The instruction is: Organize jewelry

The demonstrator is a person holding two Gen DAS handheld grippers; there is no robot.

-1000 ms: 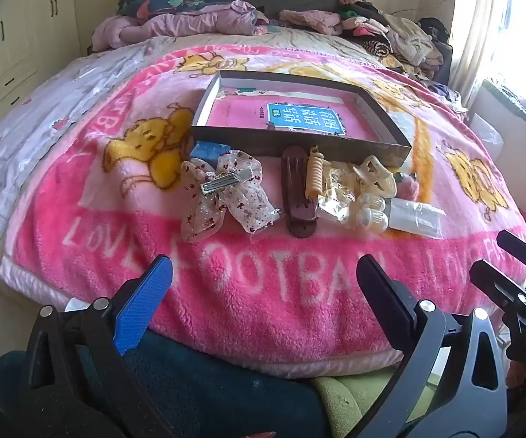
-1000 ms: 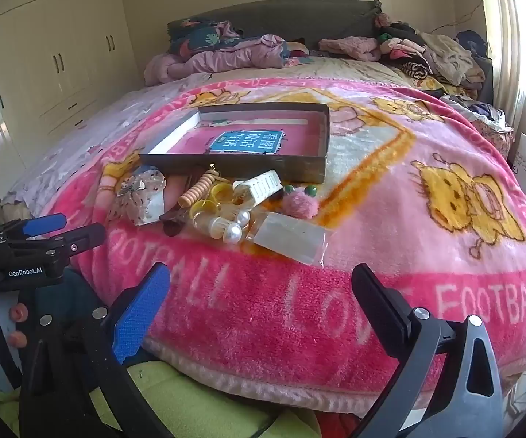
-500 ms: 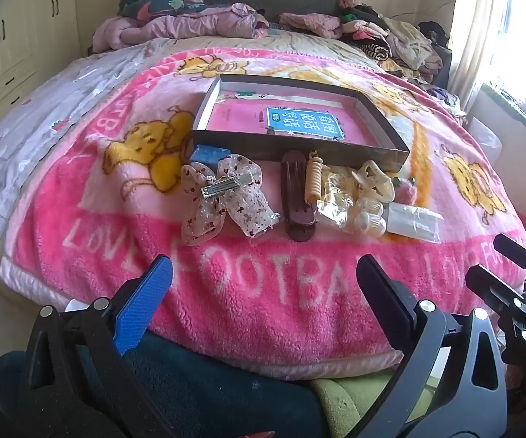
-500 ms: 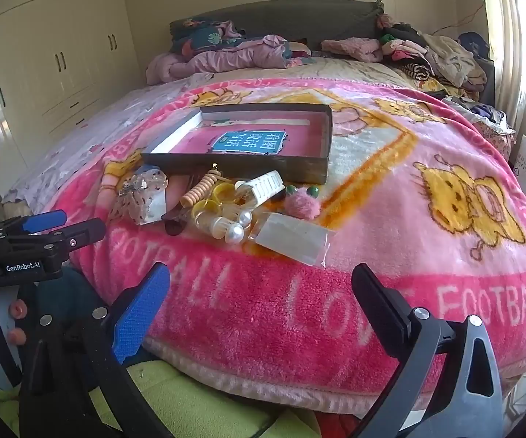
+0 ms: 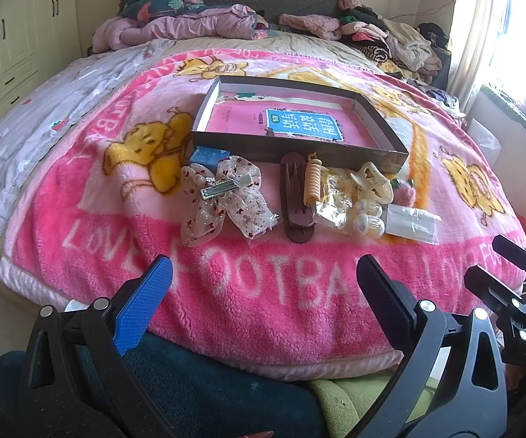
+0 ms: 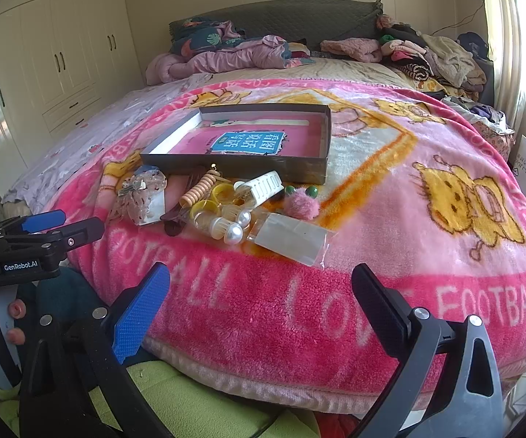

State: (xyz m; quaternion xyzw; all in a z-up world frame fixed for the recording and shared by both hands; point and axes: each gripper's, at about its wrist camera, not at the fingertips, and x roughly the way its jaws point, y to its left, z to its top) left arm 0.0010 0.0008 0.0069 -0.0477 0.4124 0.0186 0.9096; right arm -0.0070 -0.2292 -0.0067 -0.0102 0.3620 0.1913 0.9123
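While the bed (image 5: 80, 197) lay ahead of both claws, nothing had been picked up yet, I judged. The box (image 5: 299, 151) sat farthest off, the jewelry pile (image 5: 339, 197) just before it. Left claw (image 5: 263, 284) and right claw (image 6: 261, 292) hung spread wide, empty, touching nothing; next, reach forward.

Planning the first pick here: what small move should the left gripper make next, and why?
Probably ease the left gripper forward toward the bow hair clip: it is open and empty, short of the pile, and the bow lies nearest on its side, just outside the box.
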